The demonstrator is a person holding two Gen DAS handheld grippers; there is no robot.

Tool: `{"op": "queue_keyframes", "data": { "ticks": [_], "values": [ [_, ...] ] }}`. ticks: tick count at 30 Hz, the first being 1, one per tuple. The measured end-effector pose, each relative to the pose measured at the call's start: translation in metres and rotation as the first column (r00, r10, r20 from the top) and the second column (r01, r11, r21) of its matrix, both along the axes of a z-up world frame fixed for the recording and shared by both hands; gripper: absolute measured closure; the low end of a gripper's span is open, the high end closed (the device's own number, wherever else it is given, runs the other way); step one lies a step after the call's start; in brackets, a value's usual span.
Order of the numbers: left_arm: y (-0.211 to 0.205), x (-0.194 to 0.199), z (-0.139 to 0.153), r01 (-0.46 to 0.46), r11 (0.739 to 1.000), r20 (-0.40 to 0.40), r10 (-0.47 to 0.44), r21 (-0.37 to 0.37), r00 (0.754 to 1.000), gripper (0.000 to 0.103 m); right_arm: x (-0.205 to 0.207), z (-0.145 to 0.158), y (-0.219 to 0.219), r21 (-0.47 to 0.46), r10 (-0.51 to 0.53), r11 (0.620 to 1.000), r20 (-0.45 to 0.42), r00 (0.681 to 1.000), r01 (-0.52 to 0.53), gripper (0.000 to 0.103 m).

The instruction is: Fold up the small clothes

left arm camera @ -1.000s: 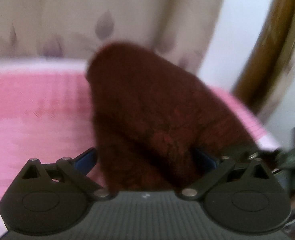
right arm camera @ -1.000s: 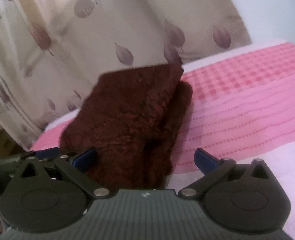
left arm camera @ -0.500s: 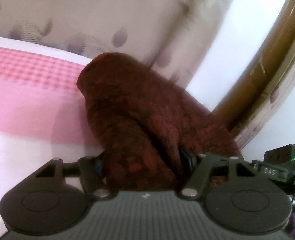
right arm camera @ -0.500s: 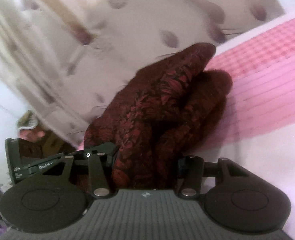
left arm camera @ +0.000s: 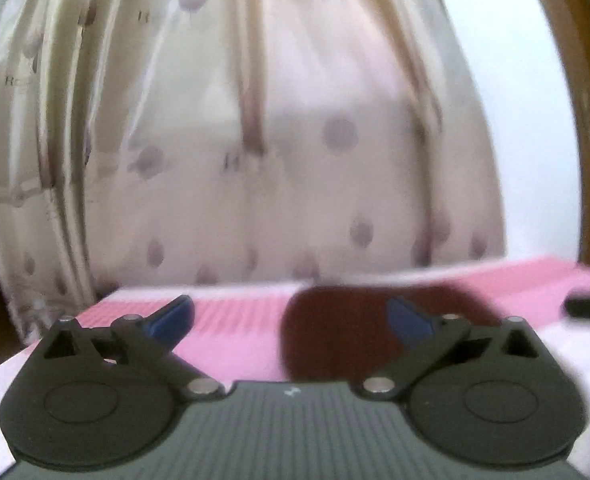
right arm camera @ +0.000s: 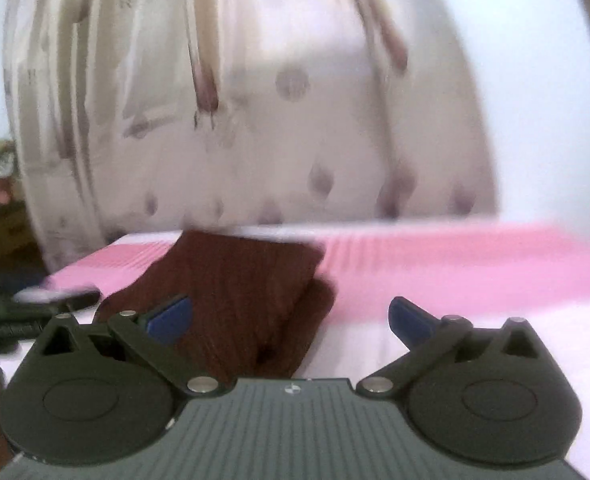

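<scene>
- L gripper [left arm camera: 291, 320]: jaws opening, blue pads spread wide; nothing pinched. Dark red cloth [left arm camera: 335, 336] shows partly betw. them in the left wrist view, but lying beyond on the bed, no pad pressing it.
- R gripper [right arm camera: 291, 318]: jaws opening too, wide apart, holding nothing. Cloth [right arm camera: 235, 300] sits in front of its left pad, not clamped.
- Cloth: folded, roughly rectangular, flat on the pink bed cover [right arm camera: 455, 264], near the far edge of the bed & toward its left corner as the right wrist view shows it. One thicker fold sticks out on its right side.
- Open room: right of the cloth the pink cover runs bare to the right edge; nearer strip of cover is white [right arm camera: 375, 344]. Left of the cloth only a narrow pink strip before the corner.
- Small dark object [left arm camera: 589, 307] on the cover near the right edge in left wrist view; too blurred to ID.
- Behind far edge: cream curtain [left arm camera: 275, 140] w/ mauve leaf spots, hanging in folds. White wall [left arm camera: 535, 120] to its right, then a brown wooden frame [left arm camera: 587, 100].
- Both views motion-blurred.
</scene>
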State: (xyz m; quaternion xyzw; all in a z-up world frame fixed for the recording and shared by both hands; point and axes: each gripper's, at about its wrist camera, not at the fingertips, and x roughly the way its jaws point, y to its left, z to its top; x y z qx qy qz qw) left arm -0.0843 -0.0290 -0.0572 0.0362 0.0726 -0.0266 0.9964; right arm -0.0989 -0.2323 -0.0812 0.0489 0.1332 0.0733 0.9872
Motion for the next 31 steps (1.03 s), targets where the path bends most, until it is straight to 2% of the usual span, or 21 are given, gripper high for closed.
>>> {"op": "queue_keyframes", "data": {
  "ticks": [3,5,7,12,14,17,20,24,31],
  "values": [
    [-0.004,0.006,0.02,0.054,0.996,-0.058,-0.058,-0.074,0.997,0.0,-0.017,0.011,0.019,-0.067,-0.056,0.996,0.044,0.997,0.059,0.0],
    [-0.002,0.009,0.027,0.05,0.99,-0.094,-0.063,-0.133,0.994,0.0,-0.024,0.015,0.025,-0.07,-0.08,0.994,0.062,0.995,0.084,0.0],
    [0.001,0.014,0.03,0.066,0.986,-0.134,-0.088,-0.155,0.987,0.0,-0.031,0.018,0.031,-0.069,-0.067,0.995,0.09,0.994,0.074,0.0],
    [0.001,0.007,0.036,0.147,0.977,-0.123,-0.166,-0.155,0.978,0.0,-0.038,0.028,0.036,-0.064,-0.039,0.997,0.131,0.991,0.048,0.0],
    [-0.001,0.003,0.034,0.139,0.981,-0.105,-0.153,-0.135,0.983,0.0,-0.041,0.03,0.034,-0.054,-0.026,0.998,0.137,0.99,0.034,0.0],
    [-0.008,0.004,0.031,0.142,0.983,-0.139,-0.158,-0.12,0.978,0.0,-0.044,0.031,0.034,-0.051,-0.034,0.998,0.135,0.99,0.041,0.0],
    [-0.004,0.006,0.026,0.151,0.976,-0.177,-0.177,-0.155,0.968,0.0,-0.047,0.028,0.037,-0.052,-0.037,0.998,0.117,0.992,0.043,0.0],
    [-0.008,0.0,0.02,0.107,0.987,-0.152,-0.125,-0.119,0.98,0.0,-0.048,0.023,0.041,-0.072,-0.054,0.996,0.099,0.994,0.061,0.0],
    [-0.009,0.0,0.014,0.09,0.99,-0.189,-0.111,-0.113,0.976,0.0,-0.051,0.02,0.047,-0.088,-0.062,0.994,0.091,0.994,0.07,0.0]
  ]
}}
